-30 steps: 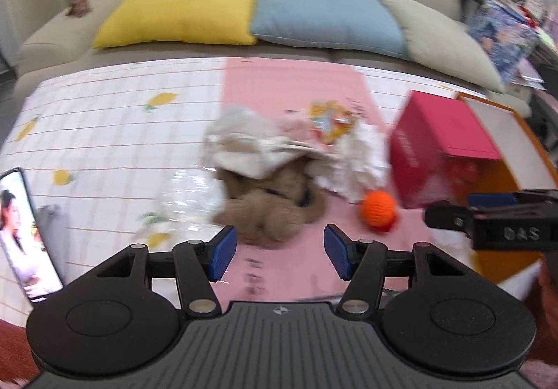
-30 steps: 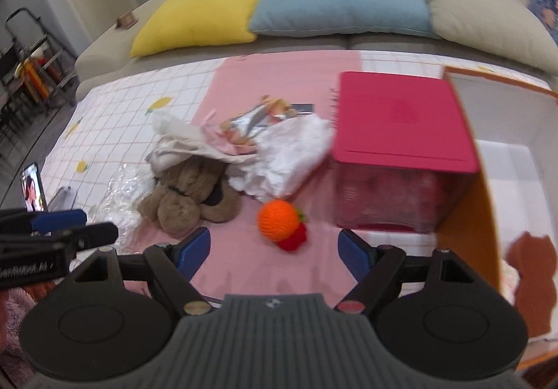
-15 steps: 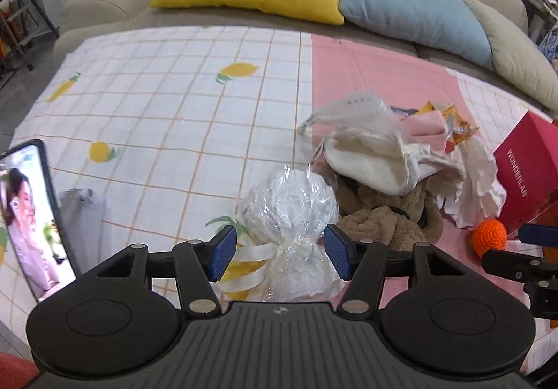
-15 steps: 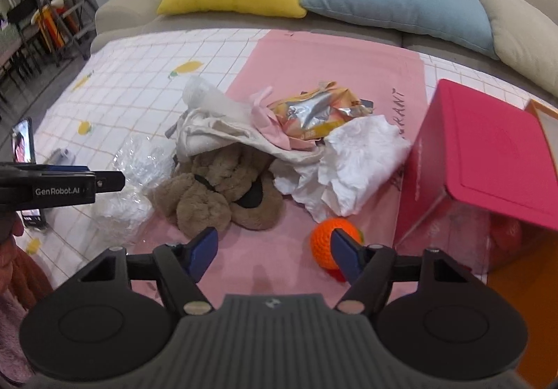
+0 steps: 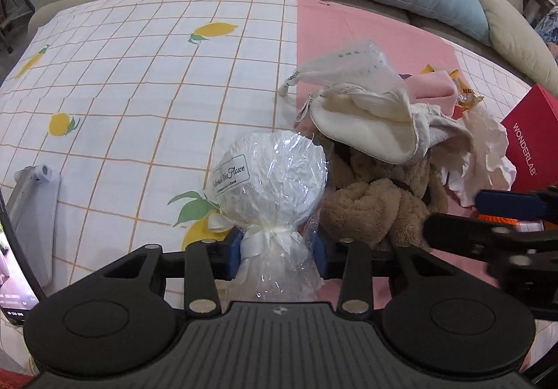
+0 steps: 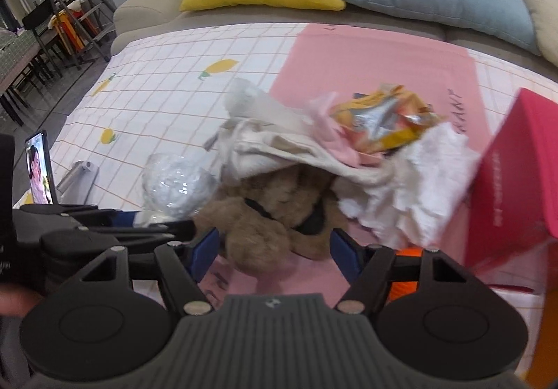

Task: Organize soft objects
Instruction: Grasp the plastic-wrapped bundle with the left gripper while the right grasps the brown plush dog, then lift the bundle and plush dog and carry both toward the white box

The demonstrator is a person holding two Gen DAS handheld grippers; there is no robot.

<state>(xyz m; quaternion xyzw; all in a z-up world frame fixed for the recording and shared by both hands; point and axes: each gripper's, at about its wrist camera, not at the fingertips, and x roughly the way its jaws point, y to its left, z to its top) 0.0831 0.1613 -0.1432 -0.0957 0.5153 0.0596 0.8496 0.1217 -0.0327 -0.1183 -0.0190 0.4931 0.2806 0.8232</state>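
I have the cellophane-wrapped bundle [image 5: 270, 187] between the blue pads of my left gripper [image 5: 275, 248]. It is a rounded ball of crinkled white material inside clear, shiny film, gathered into a neck and tied with a cream ribbon, with a small printed label on its left face. The jaws have just been closing around that neck; both pads sit against the film, pinching it just below the ribbon. The bundle rests near me on the white checked cloth [image 5: 139, 82] with its orange grid lines and lemon prints, right at the edge of the pink mat [image 5: 348, 30].

Just right of the bundle, touching it, lies the brown plush toy [image 6: 275, 214], fuzzy and lumpy, with a dark strap across it. My right gripper [image 6: 273, 253] is spread wide with the toy's near end between its pads; I see neither pad pressing on the fur.

Draped over the toy's far side is a cream knitted cloth [image 5: 366, 124], soft and folded. On top of that sit a pink fabric piece [image 5: 432, 89] and a crumpled foil snack wrapper [image 6: 383, 120], orange and silver. To the right is crinkled white tissue [image 6: 418, 187], and beyond it a stiff red box [image 6: 516, 173] standing tilted; what is inside I cannot tell.
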